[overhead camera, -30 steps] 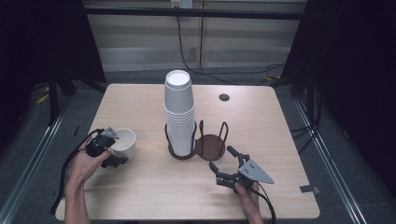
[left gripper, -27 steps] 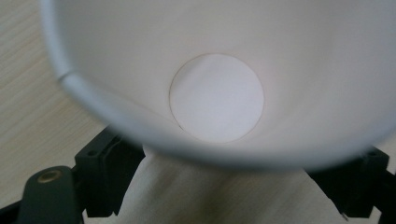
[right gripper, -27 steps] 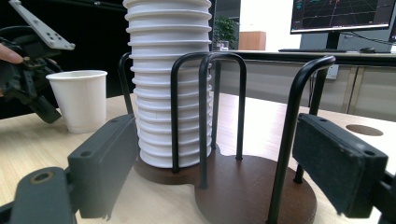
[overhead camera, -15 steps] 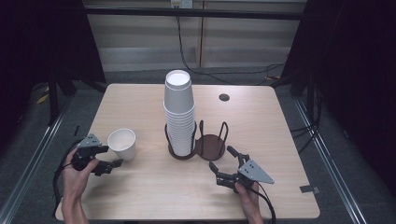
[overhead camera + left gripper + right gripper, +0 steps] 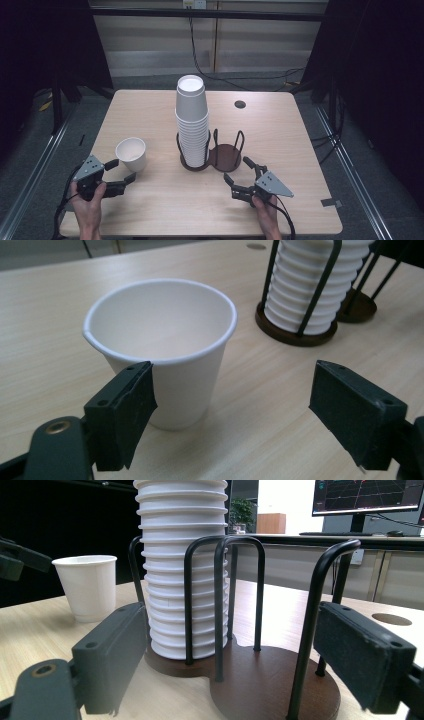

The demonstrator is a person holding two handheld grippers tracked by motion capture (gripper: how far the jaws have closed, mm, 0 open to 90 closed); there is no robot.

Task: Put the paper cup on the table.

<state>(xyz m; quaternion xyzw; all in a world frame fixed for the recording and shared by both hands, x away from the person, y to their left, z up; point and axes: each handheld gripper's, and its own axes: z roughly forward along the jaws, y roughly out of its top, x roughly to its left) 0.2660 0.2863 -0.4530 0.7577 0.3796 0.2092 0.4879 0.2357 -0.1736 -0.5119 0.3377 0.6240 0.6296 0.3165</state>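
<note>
Single paper cup (image 5: 131,153) stands upright on table (image 5: 150,115), near left, apart from cup stack (image 5: 192,125) in wire holder (image 5: 226,155). Left gripper (image 5: 119,176) released, just beside cup; right gripper (image 5: 239,175) released near holder. Judging: one cup out, stack left.

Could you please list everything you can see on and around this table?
White paper cup: 1, white, table's front left, standing alone.
Stack of white paper cups: 1, white, in the holder's left ring.
Dark brown wooden cup holder with black wire hoops: 1, table centre, right ring bare.
Light wooden table: 1, beige.
Left tongs: black, open, beside the lone cup.
Right tongs: black, open, facing the holder.
</note>
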